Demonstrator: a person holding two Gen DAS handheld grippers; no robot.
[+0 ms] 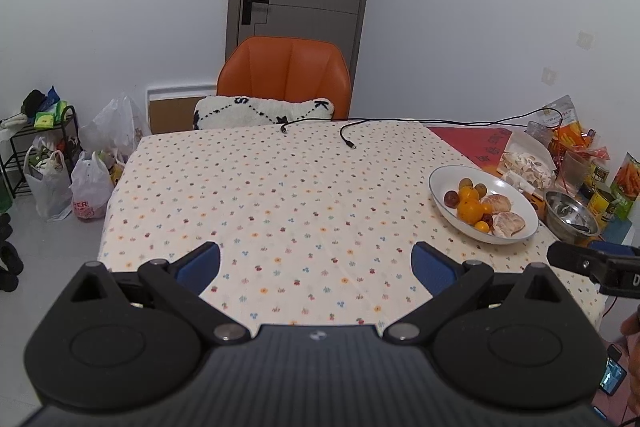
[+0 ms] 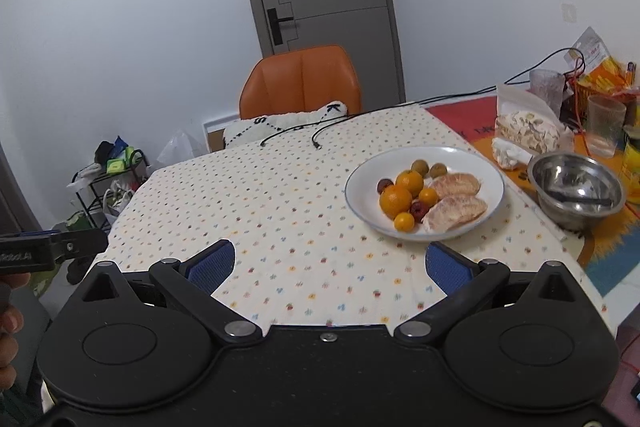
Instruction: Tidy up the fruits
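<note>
A white plate (image 2: 362,183) (image 1: 438,183) on the flowered tablecloth carries oranges (image 2: 395,201) (image 1: 469,209), small kumquats, two peeled pomelo pieces (image 2: 456,213) (image 1: 508,223), dark red jujubes and two green ones. My right gripper (image 2: 330,261) hovers open over the near table edge, just short of the plate, with nothing between its blue pads. My left gripper (image 1: 316,263) is open too, well left of the plate, over bare cloth. In the left wrist view the right gripper's finger tip shows at the right edge.
A steel bowl (image 2: 576,189) (image 1: 570,213) sits right of the plate. Behind it are a bag of peels (image 2: 526,131), glasses, cans and snack packets. Two black cables (image 1: 348,137) lie at the far edge. An orange chair (image 1: 284,77) stands behind the table.
</note>
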